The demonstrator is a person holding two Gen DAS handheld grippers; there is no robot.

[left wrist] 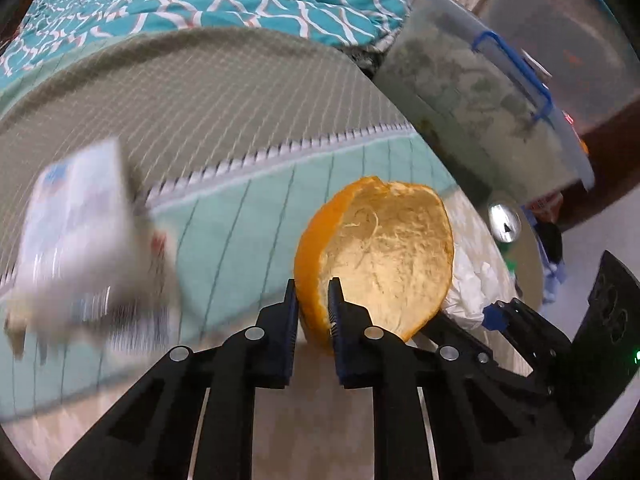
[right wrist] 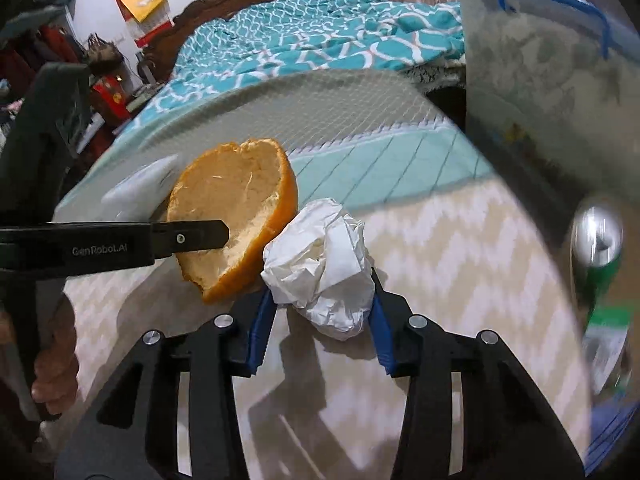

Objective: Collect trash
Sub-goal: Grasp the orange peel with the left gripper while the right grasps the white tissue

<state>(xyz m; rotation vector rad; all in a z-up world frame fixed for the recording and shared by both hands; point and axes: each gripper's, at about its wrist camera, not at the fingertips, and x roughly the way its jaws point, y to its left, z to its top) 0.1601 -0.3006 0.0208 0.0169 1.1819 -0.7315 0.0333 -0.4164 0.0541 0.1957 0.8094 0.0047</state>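
Surface: zigzag-patterned mat [right wrist: 460, 248] beside a bed [left wrist: 248, 92].
Left gripper [left wrist: 314, 316]: clamped on the rim of the orange peel [left wrist: 380, 248], just off the mat.
Right gripper [right wrist: 320, 300]: pads pressed on the crumpled tissue [right wrist: 320, 264].
Handling: peel likely light, stiff-curved, tears easily; grip the rim. Tissue soft, crushable; pinch mid-bulk.
Beyond: blurred can [right wrist: 600, 248], lidded plastic bin [left wrist: 472, 92].
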